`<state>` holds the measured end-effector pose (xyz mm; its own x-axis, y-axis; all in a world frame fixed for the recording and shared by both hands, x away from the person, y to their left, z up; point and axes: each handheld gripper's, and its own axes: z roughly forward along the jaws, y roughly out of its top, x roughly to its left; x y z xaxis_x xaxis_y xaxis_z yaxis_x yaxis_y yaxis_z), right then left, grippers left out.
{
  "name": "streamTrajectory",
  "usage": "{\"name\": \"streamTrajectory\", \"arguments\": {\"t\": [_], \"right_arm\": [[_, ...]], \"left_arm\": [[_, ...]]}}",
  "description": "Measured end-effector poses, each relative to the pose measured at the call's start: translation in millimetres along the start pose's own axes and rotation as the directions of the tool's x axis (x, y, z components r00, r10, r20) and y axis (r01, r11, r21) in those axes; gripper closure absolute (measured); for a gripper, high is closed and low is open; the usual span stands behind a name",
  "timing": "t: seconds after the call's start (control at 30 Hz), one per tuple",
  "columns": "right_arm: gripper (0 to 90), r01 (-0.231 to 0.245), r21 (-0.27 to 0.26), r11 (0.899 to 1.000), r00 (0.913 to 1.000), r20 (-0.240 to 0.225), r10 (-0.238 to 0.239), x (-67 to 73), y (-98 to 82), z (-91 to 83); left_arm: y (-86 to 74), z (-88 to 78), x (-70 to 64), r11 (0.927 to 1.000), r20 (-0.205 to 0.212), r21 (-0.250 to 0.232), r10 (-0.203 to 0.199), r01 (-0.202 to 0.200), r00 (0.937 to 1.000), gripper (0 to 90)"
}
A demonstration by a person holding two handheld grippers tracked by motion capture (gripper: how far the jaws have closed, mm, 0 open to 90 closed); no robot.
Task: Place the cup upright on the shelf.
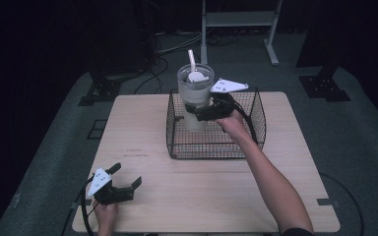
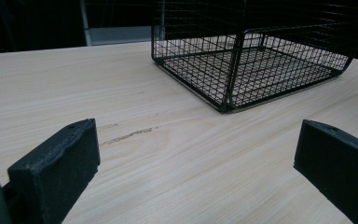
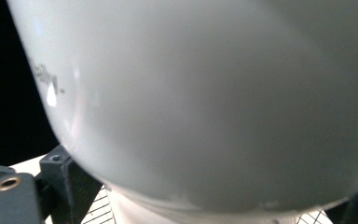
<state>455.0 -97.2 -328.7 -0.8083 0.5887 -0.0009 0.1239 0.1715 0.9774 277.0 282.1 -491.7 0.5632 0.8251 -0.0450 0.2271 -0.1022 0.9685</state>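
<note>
Tumbler point(image 1: 195, 96) with lid and straw stands upright in the wire basket's point(image 1: 256, 125) far-left corner, pinched by the right claw point(image 1: 200, 111); left claw point(image 1: 125, 179) rests spread on the counter point(image 1: 202, 191). Likely risk: tall cup tipping or snagging the rim

A pale wood-grain desk point(image 1: 142, 132) stands on a grey carpeted floor point(image 1: 359, 132) in a dark room. Beyond the desk's far edge a white metal frame point(image 1: 238, 19) stands on two legs. Black cables point(image 1: 155, 73) snake over the floor behind the desk's far left corner, beside a dark stand base point(image 1: 101, 88).
</note>
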Motion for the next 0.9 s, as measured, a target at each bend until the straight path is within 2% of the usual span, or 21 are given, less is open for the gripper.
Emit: {"name": "streamTrajectory", "arguments": {"t": [0.3, 0.67, 0.9], "right_arm": [[8.7, -0.011, 0.012, 1.0, 0.9999, -0.006, 0.011, -9.2, -6.3, 15.7], [8.7, -0.021, 0.073, 0.997, 0.9997, -0.014, 0.022, -19.9, -25.8, 35.7], [8.7, -0.024, 0.089, 0.996, 0.9995, -0.02, 0.026, -22.0, -30.6, 42.6]], "left_arm": [[-0.2, -0.4, 0.3, 1.0, 0.0, -0.007, -0.004, 0.004, 1.0, 0.0], [-0.2, -0.8, 0.9, 1.0, 0.001, -0.005, -0.003, 0.003, 1.0, 0.0], [-0.1, -1.0, 1.2, 1.0, 0.001, -0.004, -0.002, 0.002, 1.0, 0.0]]}}
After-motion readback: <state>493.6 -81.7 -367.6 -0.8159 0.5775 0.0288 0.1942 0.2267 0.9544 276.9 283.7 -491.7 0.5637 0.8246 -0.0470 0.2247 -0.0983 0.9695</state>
